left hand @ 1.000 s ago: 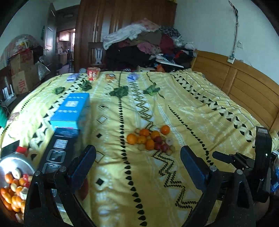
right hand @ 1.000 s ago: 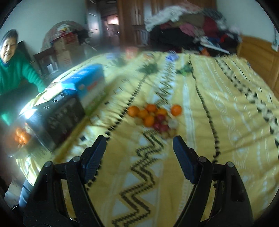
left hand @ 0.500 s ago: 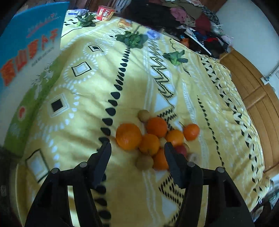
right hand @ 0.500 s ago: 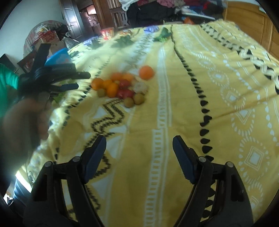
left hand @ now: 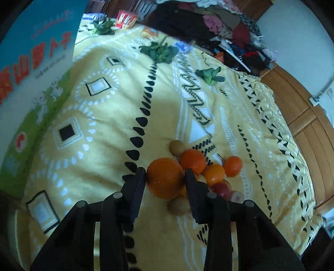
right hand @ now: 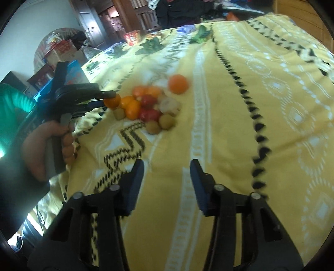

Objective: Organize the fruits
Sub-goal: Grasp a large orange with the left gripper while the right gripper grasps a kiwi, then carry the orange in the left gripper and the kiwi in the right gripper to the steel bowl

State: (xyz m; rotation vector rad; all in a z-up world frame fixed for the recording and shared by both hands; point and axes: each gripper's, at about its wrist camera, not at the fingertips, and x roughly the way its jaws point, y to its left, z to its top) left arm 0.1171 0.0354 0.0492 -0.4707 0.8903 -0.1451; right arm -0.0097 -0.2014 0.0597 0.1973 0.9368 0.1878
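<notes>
A pile of small fruits (left hand: pixel 213 175) lies on the yellow patterned bedspread (left hand: pixel 104 129): oranges, red ones and brown-green ones. My left gripper (left hand: pixel 165 173) has its jaws closing on the biggest orange (left hand: pixel 165 181) at the pile's left edge, both pads against its sides. In the right wrist view the left gripper (right hand: pixel 110 98) reaches in from the left onto that orange (right hand: pixel 112 101), held by a person's hand (right hand: pixel 41 146). My right gripper (right hand: pixel 167 164) hovers over bare bedspread short of the pile (right hand: pixel 150 104), jaws closing with nothing between them.
A tall blue and green box (left hand: pixel 37 52) stands close on the left. Leafy greens (left hand: pixel 158 51) and a red packet (left hand: pixel 125 19) lie farther up the bed. A clothes heap (left hand: pixel 208 25) and a wooden headboard (left hand: pixel 302 125) border it.
My left gripper dropped onto the fruit pile and narrowed from wide open onto the big orange. My right gripper moved lower and nearer the bed, and its jaws narrowed.
</notes>
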